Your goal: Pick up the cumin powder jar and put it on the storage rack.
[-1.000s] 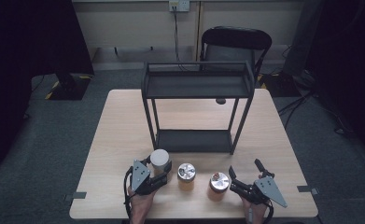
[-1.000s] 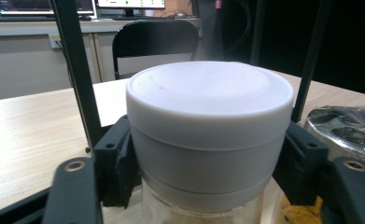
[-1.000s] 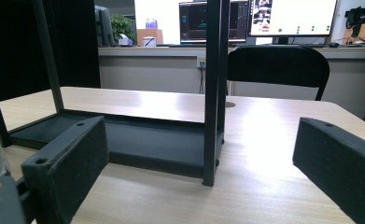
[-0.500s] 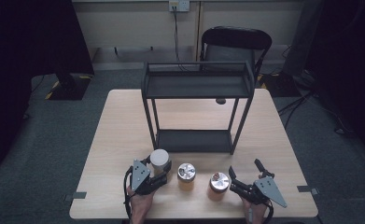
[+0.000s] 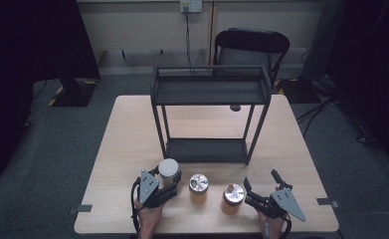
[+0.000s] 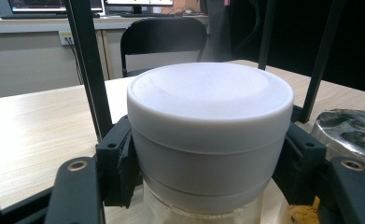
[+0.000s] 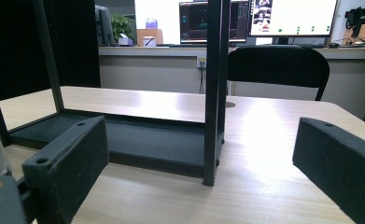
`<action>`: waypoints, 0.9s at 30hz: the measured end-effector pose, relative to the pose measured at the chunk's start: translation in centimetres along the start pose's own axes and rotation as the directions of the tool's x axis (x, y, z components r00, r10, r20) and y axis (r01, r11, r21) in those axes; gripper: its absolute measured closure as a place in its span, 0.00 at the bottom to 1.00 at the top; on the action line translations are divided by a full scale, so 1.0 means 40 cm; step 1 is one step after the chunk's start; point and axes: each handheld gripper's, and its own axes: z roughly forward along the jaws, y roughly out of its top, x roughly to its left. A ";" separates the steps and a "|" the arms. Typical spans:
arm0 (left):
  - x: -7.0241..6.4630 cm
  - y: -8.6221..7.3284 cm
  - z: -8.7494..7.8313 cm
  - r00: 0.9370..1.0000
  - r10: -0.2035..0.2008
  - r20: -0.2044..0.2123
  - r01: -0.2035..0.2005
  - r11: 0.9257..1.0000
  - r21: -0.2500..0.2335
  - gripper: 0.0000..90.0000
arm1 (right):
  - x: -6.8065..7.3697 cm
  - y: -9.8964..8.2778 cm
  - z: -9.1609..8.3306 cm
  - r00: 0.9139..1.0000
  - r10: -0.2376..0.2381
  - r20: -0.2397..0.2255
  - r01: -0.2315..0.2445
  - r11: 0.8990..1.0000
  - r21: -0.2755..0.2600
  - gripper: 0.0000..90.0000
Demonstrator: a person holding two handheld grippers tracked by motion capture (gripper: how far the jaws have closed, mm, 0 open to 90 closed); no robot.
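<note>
In front of the black two-tier rack (image 5: 211, 112), my left gripper (image 5: 168, 185) clamps the white-lidded jar (image 5: 168, 169), its pads pressed against both sides of the lid, just off the rack's front left leg. Right of that jar stand two foil-topped amber jars (image 5: 199, 187), on the wooden table (image 5: 127, 144) before the rack's lower shelf. Farthest right, my right gripper (image 5: 259, 188) rests with jaws spread wide, holding nothing, near the rack's front right leg.

Table (image 5: 127, 149) with rack and three jars
A black two-tier rack (image 5: 209, 149) stands mid-table; along the near edge sit a white-lidded jar (image 5: 168, 168) and two metal-lidded jars (image 5: 199, 183) (image 5: 234, 193), side by side.
</note>
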 end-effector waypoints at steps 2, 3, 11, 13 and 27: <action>-0.001 0.003 -0.001 1.000 0.001 0.001 -0.001 1.000 0.000 0.38 | 0.000 0.000 0.000 1.000 0.000 0.000 0.000 1.000 0.000 0.03; -0.001 0.005 -0.002 1.000 0.005 0.001 -0.005 1.000 -0.001 0.38 | 0.000 0.000 0.000 1.000 0.000 0.001 0.000 1.000 0.000 0.03; -0.004 0.016 -0.006 1.000 0.015 0.001 -0.015 1.000 -0.008 0.38 | 0.000 0.000 0.000 1.000 0.000 0.000 0.000 1.000 0.000 0.03; -0.004 0.019 -0.006 1.000 0.017 0.001 -0.017 1.000 -0.007 0.38 | 0.000 0.000 0.000 1.000 0.000 0.000 0.000 1.000 0.000 0.03; -0.010 0.046 -0.011 1.000 0.026 -0.013 -0.026 1.000 -0.012 0.38 | 0.000 -0.001 -0.001 1.000 0.000 0.000 0.000 1.000 -0.002 0.03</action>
